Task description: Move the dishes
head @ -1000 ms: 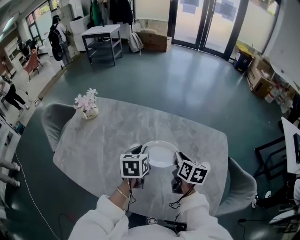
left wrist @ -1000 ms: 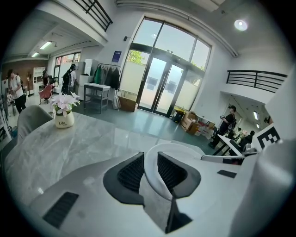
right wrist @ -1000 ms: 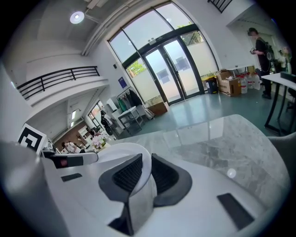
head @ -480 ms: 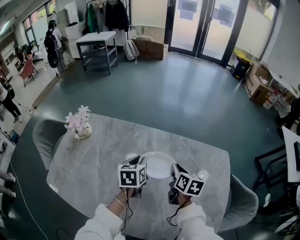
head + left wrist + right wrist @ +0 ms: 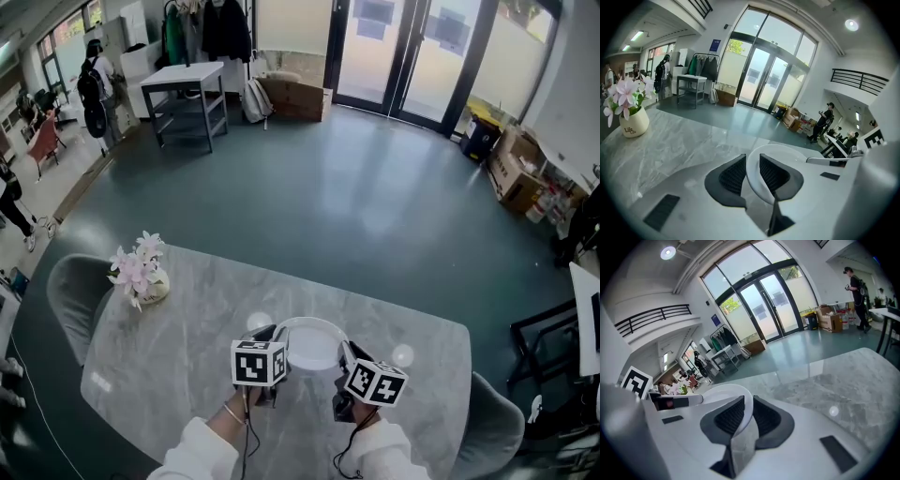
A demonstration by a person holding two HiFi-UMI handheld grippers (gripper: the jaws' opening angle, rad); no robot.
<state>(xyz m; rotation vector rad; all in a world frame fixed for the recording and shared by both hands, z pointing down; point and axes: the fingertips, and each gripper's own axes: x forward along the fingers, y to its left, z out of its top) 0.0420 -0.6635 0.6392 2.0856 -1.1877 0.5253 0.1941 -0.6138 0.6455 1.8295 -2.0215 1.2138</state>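
Our left gripper [image 5: 752, 174] and right gripper [image 5: 749, 414] each pinch an opposite rim of the white dish [image 5: 312, 345], carried between us over the marble table [image 5: 187, 347]. We judge the move half done: setting down and releasing remain.

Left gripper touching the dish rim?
Touching. The left gripper view shows the left gripper with its jaws clamped on the rim of the dish.

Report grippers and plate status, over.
Left gripper, right gripper: jaws shut on plate rim, opposite sides. Plate over marble table. Flower vase far left, apart.
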